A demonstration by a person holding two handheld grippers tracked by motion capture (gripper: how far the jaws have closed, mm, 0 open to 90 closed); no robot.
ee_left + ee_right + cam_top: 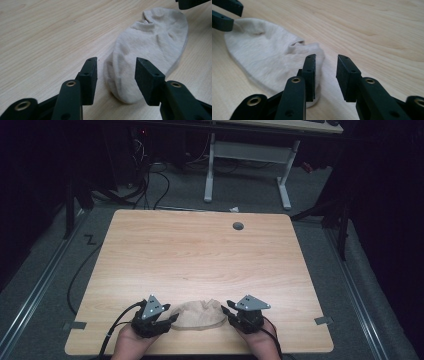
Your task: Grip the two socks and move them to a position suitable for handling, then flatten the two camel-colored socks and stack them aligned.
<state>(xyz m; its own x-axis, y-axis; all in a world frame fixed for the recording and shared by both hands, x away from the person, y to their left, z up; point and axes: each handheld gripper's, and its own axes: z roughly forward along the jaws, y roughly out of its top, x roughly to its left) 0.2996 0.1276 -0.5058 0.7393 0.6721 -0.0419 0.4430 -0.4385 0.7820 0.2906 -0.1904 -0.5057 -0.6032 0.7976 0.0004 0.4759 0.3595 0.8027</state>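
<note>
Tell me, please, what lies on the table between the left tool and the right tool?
A beige sock lies flat between the left tool and the right tool, plain in the high view. Each tool stands open at one end of it.
</note>
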